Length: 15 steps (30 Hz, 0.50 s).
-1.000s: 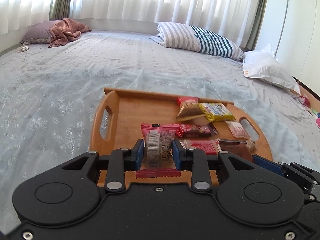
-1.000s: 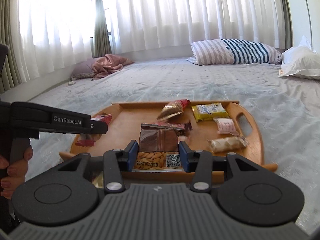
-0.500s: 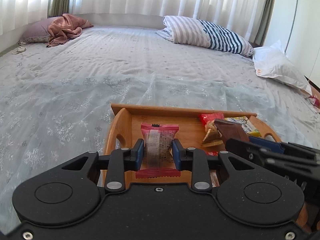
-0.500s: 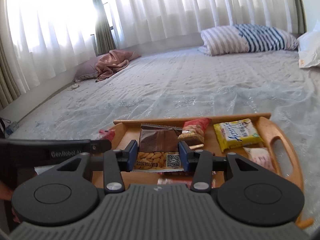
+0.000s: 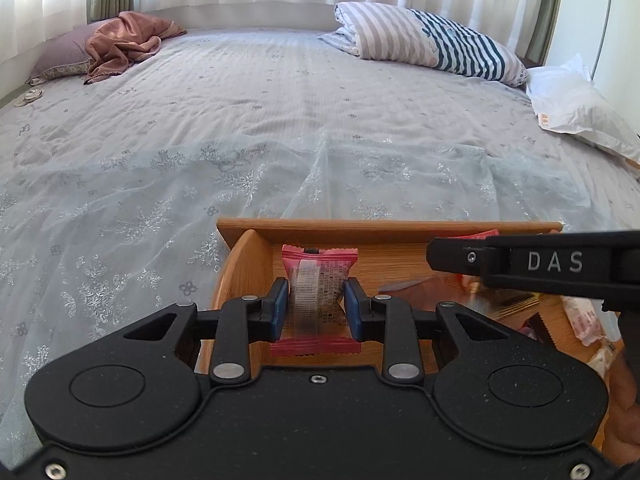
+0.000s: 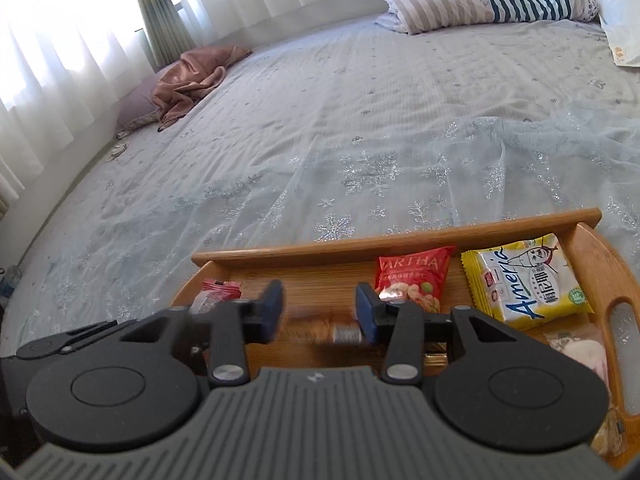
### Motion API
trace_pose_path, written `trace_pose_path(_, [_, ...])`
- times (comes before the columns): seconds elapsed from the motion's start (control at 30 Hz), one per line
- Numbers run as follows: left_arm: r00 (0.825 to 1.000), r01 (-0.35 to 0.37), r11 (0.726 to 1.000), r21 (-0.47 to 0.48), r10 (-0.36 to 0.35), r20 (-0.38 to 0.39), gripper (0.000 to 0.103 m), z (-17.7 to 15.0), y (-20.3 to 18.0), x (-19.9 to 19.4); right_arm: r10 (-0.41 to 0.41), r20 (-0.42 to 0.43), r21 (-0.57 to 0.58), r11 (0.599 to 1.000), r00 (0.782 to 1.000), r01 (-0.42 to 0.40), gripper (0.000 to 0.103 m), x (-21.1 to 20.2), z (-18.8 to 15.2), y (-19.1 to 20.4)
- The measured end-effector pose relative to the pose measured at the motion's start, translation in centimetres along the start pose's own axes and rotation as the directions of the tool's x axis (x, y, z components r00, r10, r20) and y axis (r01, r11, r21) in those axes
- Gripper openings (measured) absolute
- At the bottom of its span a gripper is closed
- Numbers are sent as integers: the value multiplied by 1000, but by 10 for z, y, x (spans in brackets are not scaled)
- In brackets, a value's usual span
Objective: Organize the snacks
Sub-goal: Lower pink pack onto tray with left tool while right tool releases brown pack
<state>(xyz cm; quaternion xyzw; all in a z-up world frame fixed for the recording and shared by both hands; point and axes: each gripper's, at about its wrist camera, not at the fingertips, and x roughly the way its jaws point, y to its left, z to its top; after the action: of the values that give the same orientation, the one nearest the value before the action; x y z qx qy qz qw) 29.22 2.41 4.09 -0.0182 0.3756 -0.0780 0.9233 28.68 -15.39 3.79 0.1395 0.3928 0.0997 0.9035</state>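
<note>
Your left gripper (image 5: 316, 306) clamps the pink packet (image 5: 318, 292) (right gripper (image 6: 319, 306) gapes, empty); lower it flat into the tray's (image 5: 384, 226) far-left corner

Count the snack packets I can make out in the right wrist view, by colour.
Red packet: 1
Yellow packet: 1
Pink packet: 1
Pale packet: 1
Total: 4, leaving out a blurred shape under the right gripper.

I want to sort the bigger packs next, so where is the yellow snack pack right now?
In the right wrist view, the yellow snack pack lies flat in the wooden tray, at its far right, beside the red pack.
</note>
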Motion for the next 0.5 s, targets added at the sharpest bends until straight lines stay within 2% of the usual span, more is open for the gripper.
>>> trace_pose_path(0.17, [1000,-5,1000,19,5,-11,29,-3,0,11,2,-16,29,1000,1000,-1,45,9,2,-1])
trace_pose_path(0.37, [1000,-4,1000,20,4,-14,29,-6,-1,20,42,-32,41,998,999,-41,44,0,-5,-2])
trace_pose_path(0.5, [1000,-7,999,31,7,-1,29,-6,-3,20,90,-60,79,993,994,-86,37,-9,-14,-6])
